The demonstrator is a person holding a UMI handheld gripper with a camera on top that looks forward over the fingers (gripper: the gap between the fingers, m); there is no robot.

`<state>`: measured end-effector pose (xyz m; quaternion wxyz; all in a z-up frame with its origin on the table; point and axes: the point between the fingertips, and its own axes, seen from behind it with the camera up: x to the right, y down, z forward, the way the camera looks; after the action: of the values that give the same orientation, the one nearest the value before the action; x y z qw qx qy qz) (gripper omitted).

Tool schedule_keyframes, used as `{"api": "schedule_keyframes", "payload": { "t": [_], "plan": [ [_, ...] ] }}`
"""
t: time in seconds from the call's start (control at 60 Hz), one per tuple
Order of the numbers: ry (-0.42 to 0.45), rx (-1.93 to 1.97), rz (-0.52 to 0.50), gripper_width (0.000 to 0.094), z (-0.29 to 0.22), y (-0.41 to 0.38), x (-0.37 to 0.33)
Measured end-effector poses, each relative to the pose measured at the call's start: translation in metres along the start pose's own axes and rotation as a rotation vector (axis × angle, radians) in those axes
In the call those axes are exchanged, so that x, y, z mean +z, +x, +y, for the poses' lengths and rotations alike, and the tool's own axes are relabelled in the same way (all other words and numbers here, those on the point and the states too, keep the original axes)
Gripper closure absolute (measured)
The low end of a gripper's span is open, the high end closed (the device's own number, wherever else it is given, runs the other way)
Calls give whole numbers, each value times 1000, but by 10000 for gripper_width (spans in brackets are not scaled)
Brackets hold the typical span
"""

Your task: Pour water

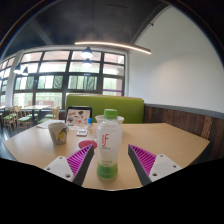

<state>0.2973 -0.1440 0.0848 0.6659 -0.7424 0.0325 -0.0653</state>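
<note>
Between my gripper's spread fingers, gaps either side, stands a clear bottle on the table: white cap, red-lettered label unreadable, green base. Cup sits beyond-left.

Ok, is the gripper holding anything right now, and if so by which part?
Nothing is held. The bottle stands on the table between the open fingers, with a gap at either side at its lower body. The cup is beyond, untouched.
</note>
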Motion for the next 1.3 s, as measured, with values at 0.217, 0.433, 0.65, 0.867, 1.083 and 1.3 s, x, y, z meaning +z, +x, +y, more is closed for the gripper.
{"api": "schedule_keyframes", "payload": {
  "t": [0.217, 0.433, 0.65, 0.867, 1.083, 1.3],
  "plan": [
    [-10, 21, 31, 244, 5, 2, 60],
    [-22, 52, 77, 599, 12, 10, 79],
    [-49, -37, 72, 662, 10, 5, 82],
    [12, -602, 170, 664, -75, -6, 98],
    [59, -1571, 277, 664, -140, -62, 156],
    [70, -2169, 318, 665, -133, -112, 206]
  ]
}}
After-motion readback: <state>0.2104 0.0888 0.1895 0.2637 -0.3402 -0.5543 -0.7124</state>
